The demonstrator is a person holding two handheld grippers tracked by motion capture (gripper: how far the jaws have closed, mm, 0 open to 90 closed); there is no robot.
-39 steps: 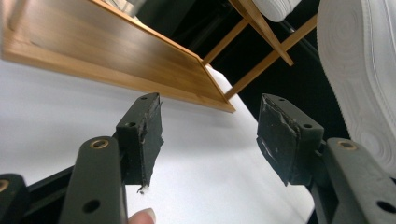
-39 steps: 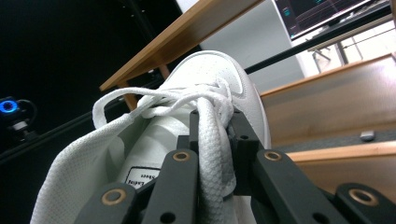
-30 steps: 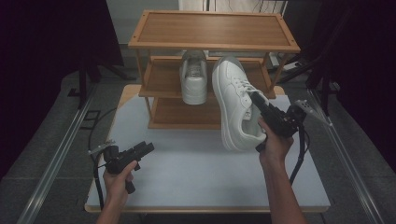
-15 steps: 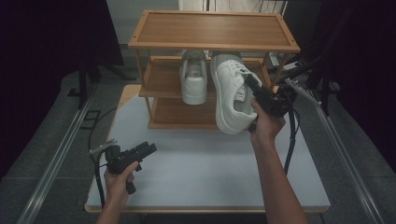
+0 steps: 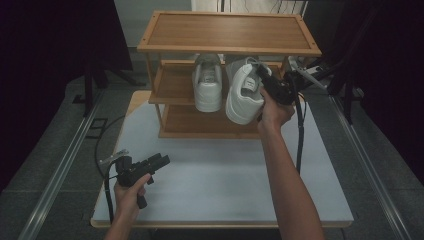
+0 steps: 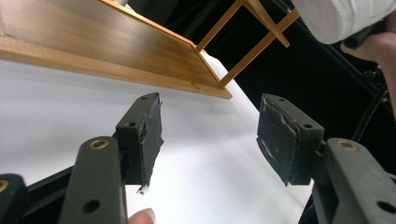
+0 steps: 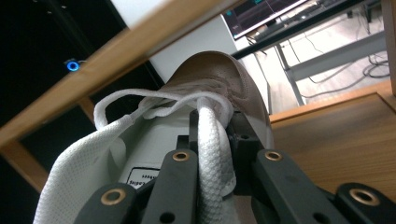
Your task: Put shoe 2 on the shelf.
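A white sneaker (image 5: 243, 93) hangs tilted at the front of the wooden rack's (image 5: 225, 32) middle shelf, toe end low. My right gripper (image 5: 262, 76) is shut on its collar; in the right gripper view (image 7: 212, 128) the white padded edge (image 7: 210, 154) sits pinched between the jaws, tan lining (image 7: 215, 74) beyond. A second white sneaker (image 5: 207, 85) stands on the middle shelf just left of it. My left gripper (image 5: 159, 161) rests low over the white table (image 5: 215, 180), front left, open and empty (image 6: 210, 135). The held sneaker (image 6: 336, 18) shows at the top right of the left gripper view.
The rack's bottom shelf (image 5: 200, 125) is bare, and so is its top board. Cables trail from both grippers (image 5: 300, 135). Metal rails (image 5: 55, 175) run along the floor on either side of the table. A desk with a monitor (image 7: 280, 18) stands behind the rack.
My right hand carried the sneaker up and back, from hanging in front of the rack's lower right to the mouth of the middle shelf. The left gripper stayed put.
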